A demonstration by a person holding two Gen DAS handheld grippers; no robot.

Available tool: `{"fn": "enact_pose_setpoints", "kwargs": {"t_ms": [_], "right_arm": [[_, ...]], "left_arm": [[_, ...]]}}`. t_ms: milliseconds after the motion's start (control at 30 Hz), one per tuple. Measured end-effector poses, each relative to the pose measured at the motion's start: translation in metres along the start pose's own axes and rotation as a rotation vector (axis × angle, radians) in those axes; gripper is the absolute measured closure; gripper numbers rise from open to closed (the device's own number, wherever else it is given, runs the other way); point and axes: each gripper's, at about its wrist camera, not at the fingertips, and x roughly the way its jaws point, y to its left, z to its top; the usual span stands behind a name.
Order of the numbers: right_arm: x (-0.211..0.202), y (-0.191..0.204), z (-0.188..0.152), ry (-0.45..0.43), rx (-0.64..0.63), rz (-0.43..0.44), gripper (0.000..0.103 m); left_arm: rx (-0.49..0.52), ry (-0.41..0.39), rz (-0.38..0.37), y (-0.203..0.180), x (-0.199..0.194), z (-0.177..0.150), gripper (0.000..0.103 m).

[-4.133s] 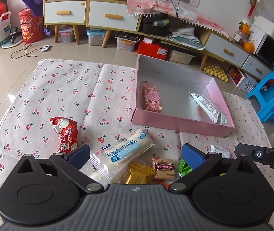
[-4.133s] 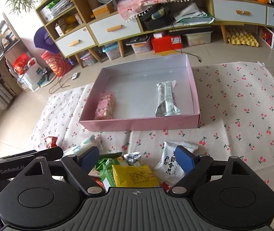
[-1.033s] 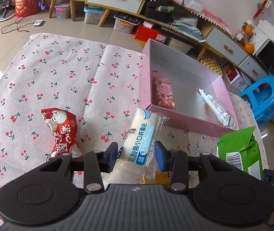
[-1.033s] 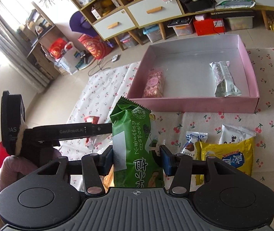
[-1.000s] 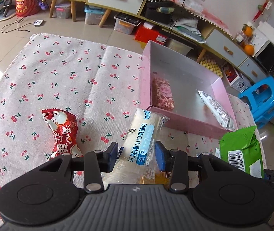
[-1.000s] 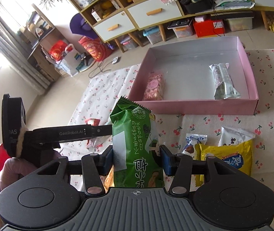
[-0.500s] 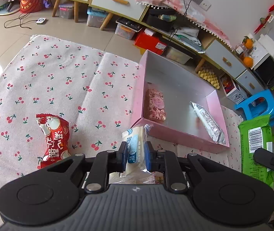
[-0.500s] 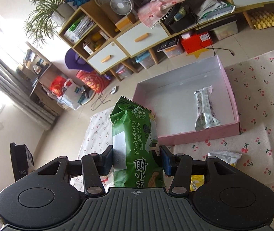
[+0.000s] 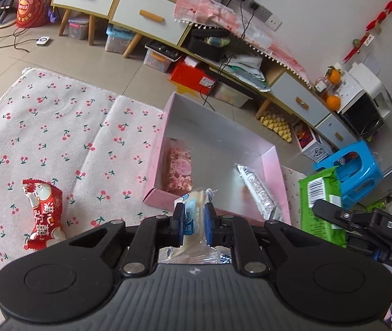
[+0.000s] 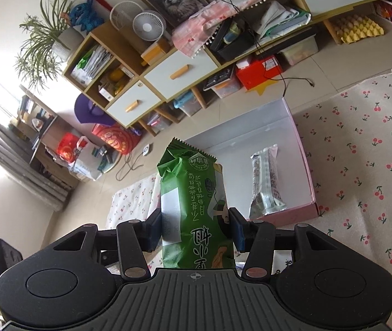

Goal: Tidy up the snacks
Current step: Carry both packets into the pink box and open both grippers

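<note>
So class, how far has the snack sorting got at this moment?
Done: a pink snack and a silver bar lie in the pink box. In hand: left gripper pinches a white bread packet; right gripper grips a green packet. Left: the red packet on the cherry cloth.

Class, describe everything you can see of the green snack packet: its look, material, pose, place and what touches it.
The green snack packet is a glossy plastic pillow pack with a zigzag-cut top seal, white printed characters, a pale panel on one side and a barcode label on its back. It stands upright, crinkled, clamped on both sides by the right tongs, off the cloth and in front of the pink box. Only the tongs' pads touch it.
</note>
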Motion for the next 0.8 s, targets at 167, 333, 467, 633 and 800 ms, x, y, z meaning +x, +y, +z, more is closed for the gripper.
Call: {"fn": "enact_pose_setpoints", "kwargs": {"t_ms": [167,333,467,633,800], "right_arm": [[0.019,-0.007,0.007,0.011,0.010,-0.031,0.055],[0.037,-0.013,0.017,0.015,0.025,-0.047,0.055],[0.056,-0.020,0.024,0.034,0.025,-0.060,0.055],[0.076,-0.026,0.028,0.044,0.015,-0.067,0.055],[0.088,-0.026,0.036,0.024,-0.015,-0.086,0.059]], "left_arm": [[0.029,-0.022,-0.016,-0.018,0.007,0.008,0.090],[0.042,-0.027,-0.015,-0.036,0.030,0.019,0.091],[0.058,-0.045,0.002,-0.043,0.054,0.027,0.091],[0.058,-0.055,0.039,-0.041,0.086,0.034,0.091],[0.090,-0.082,0.071,-0.040,0.101,0.038,0.090]]}}
